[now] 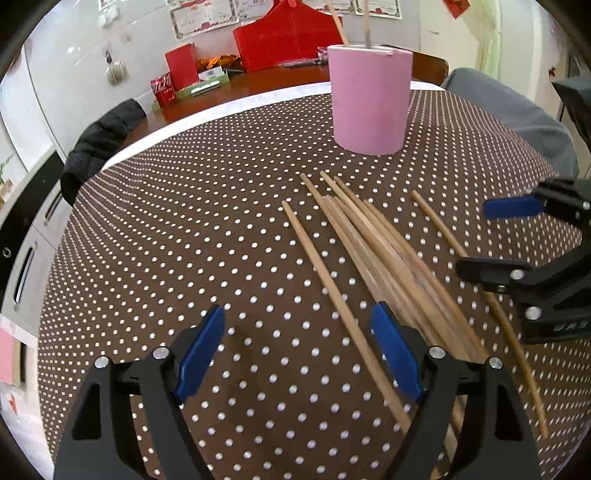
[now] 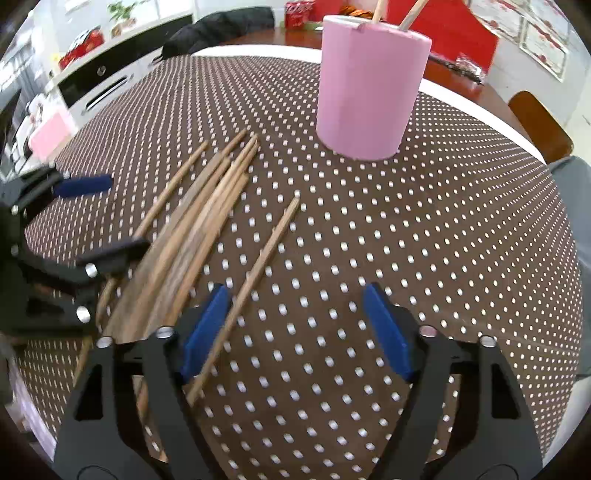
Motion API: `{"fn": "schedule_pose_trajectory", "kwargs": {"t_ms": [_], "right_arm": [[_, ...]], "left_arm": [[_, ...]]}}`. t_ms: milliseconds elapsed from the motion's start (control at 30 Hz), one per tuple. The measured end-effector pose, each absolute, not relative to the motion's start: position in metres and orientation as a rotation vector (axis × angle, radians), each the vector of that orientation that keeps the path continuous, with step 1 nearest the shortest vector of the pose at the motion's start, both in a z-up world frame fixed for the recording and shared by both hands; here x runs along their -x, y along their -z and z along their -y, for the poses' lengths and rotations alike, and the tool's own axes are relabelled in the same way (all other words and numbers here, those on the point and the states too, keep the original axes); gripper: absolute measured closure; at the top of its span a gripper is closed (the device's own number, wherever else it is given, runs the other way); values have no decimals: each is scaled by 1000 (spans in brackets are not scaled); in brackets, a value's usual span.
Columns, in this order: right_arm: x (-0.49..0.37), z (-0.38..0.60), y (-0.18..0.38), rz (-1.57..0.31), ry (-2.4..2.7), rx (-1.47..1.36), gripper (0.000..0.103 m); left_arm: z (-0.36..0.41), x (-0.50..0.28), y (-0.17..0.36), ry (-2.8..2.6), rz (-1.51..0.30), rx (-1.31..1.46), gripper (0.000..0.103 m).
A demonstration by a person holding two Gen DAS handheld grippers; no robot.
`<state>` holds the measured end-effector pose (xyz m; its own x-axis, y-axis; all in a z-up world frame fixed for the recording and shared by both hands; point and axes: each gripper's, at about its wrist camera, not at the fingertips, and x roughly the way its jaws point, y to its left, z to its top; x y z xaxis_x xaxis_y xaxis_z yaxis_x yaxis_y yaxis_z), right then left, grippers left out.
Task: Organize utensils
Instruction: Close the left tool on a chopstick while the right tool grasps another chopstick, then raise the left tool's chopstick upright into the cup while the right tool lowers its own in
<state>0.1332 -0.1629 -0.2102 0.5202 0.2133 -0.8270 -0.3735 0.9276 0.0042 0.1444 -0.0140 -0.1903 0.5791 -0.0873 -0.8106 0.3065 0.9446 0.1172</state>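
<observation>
A pink cylinder holder (image 1: 369, 103) (image 2: 369, 92) stands upright at the far side of the dotted brown tablecloth (image 1: 184, 240), with two chopsticks (image 1: 365, 22) (image 2: 412, 14) standing in it. A pile of wooden chopsticks (image 1: 388, 251) (image 2: 199, 229) lies flat in front of it. My left gripper (image 1: 299, 321) (image 2: 107, 218) is open, and a lone chopstick (image 1: 332, 295) runs between its jaws untouched, near the right pad. My right gripper (image 2: 295, 295) (image 1: 498, 236) is open too. Another lone chopstick (image 2: 258, 258) (image 1: 443, 232) lies between its jaws, close beside the left pad.
A dark jacket (image 1: 99, 140) hangs on a chair beyond the table's left edge. Red boxes (image 1: 288, 37) sit on a wooden table behind the holder. A grey cushioned seat (image 1: 517, 110) and a wooden chair back (image 2: 539, 125) stand to the right.
</observation>
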Motion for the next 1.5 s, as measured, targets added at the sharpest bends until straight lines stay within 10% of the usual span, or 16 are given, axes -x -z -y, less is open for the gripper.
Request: {"fn": "schedule_pose_trajectory", "kwargs": {"t_ms": [233, 400, 1500], "right_arm": [[-144, 148, 206, -899, -325, 159, 76], [-151, 136, 207, -892, -377, 128, 98], [-135, 238, 36, -235, -503, -279, 98]], "left_arm": [[11, -155, 188, 286, -944, -194, 92], [8, -157, 188, 293, -936, -145, 98], [8, -172, 10, 413, -87, 269, 98]]}}
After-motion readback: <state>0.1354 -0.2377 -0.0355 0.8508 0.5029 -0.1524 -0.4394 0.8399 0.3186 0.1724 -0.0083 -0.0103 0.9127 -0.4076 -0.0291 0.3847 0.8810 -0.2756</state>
